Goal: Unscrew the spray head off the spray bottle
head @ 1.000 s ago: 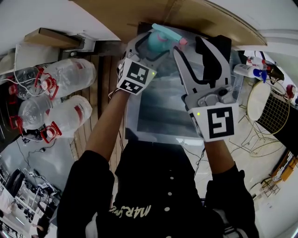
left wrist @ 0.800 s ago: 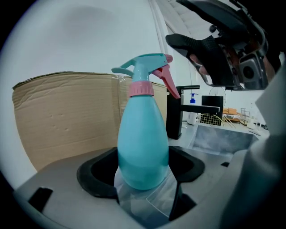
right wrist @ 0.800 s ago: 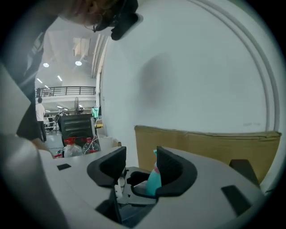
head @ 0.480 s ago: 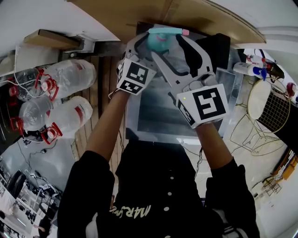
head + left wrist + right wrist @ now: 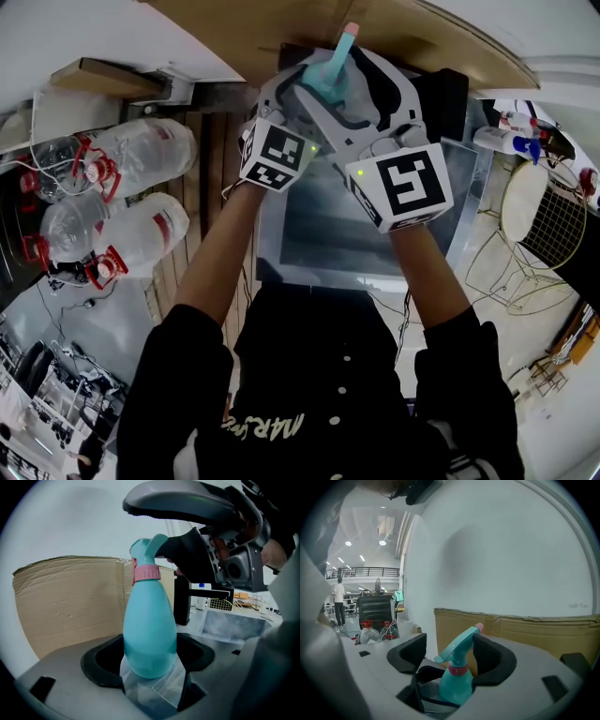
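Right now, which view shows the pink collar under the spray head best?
The left gripper view: the pink collar is large and side-on, above the teal bottle. The right gripper view shows the collar small and low. The head view looks down on the spray head; the collar is not visible there.

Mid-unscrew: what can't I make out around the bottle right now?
Head view: spray bottle body, under left gripper and right gripper.
Left gripper view: spray head nozzle, behind the right gripper's pad.
Right gripper view: bottle base, behind its jaws, which have just been opening around the head.
Threads under pink collar: covered everywhere.
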`<state>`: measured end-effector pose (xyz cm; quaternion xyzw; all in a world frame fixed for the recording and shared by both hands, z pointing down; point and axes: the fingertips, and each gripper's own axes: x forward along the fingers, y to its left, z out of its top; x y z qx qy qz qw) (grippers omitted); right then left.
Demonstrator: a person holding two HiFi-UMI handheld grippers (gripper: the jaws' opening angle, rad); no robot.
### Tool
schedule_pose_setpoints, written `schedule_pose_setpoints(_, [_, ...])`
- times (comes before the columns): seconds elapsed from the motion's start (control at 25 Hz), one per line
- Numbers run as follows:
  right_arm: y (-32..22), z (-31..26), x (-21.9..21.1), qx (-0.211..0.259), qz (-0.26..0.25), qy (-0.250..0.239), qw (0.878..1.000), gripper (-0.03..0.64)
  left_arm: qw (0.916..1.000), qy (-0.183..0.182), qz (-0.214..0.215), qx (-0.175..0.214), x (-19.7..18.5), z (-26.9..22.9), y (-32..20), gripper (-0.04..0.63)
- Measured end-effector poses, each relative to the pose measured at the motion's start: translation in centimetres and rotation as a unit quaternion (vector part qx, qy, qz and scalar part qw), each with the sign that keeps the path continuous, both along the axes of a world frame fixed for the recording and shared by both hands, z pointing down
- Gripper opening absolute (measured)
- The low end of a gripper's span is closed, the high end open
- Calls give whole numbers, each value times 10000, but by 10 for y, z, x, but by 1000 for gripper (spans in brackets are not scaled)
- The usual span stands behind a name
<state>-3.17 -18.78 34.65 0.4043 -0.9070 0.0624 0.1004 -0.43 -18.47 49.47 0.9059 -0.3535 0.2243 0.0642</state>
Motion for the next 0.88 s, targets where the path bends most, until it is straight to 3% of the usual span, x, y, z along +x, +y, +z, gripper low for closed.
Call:
schedule_pose_setpoints(0.12, [-6,2,-3,59,-114,132,9998,292,10000,-17,4,-1,0,0,0,367])
schedule_pose_setpoints(0.32, [-17,3,0,235,-257,319,9989,196,10000,-39,6,-9,1,1,1,367])
schedule_pose_setpoints(0.48, [-17,3,-2,277,-479,457,9974,185,10000,-46,6,-21,1,2,1,367])
schedule_pose_setpoints(0.64, [-11,-2,-4,346,-810,332,9956,81,10000,-49,34,-8,1,2,1,367])
schedule_pose_setpoints(0.88, [-9,-2,3,376,-780,314,9957,99,10000,-69,22,-32,1,3,2,365])
